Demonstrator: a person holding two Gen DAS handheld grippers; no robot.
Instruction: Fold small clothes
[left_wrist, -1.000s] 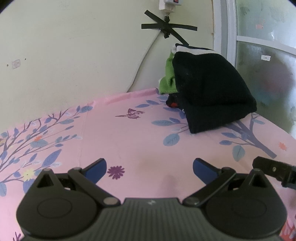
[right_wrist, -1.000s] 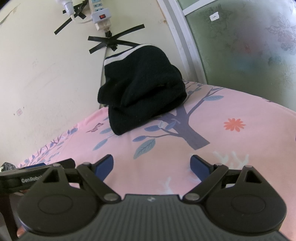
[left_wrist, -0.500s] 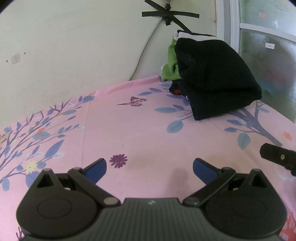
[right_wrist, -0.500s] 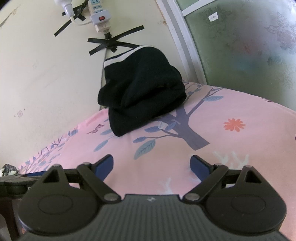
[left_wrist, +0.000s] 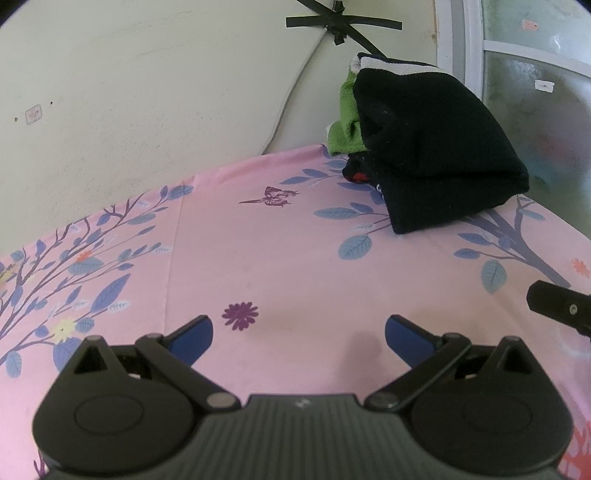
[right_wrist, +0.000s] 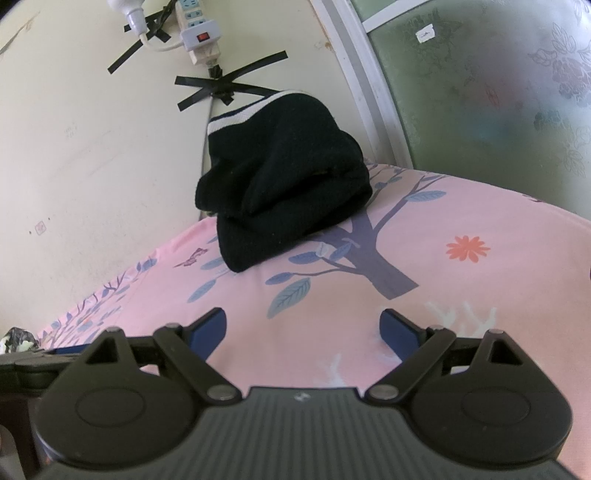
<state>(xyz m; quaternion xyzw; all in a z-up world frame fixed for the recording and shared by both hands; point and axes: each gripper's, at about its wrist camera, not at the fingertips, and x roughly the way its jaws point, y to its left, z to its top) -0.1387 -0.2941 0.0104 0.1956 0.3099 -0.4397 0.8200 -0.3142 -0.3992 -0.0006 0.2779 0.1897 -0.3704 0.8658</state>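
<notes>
Black folded garment (right_wrist: 280, 181) lies well beyond both claws — untouched.

A pink cloth (left_wrist: 295, 236) printed with blue leaves, tree trunks (right_wrist: 373, 254), a purple flower (left_wrist: 240, 315) and a butterfly (left_wrist: 273, 195) covers the worktop. Behind it stands a cream wall (left_wrist: 147, 92), where crossed strips of black tape (right_wrist: 229, 86) hold a white power strip (right_wrist: 197, 31) and its cable. A frosted, flower-patterned window pane (right_wrist: 498, 85) in a white frame fills the right side.
</notes>
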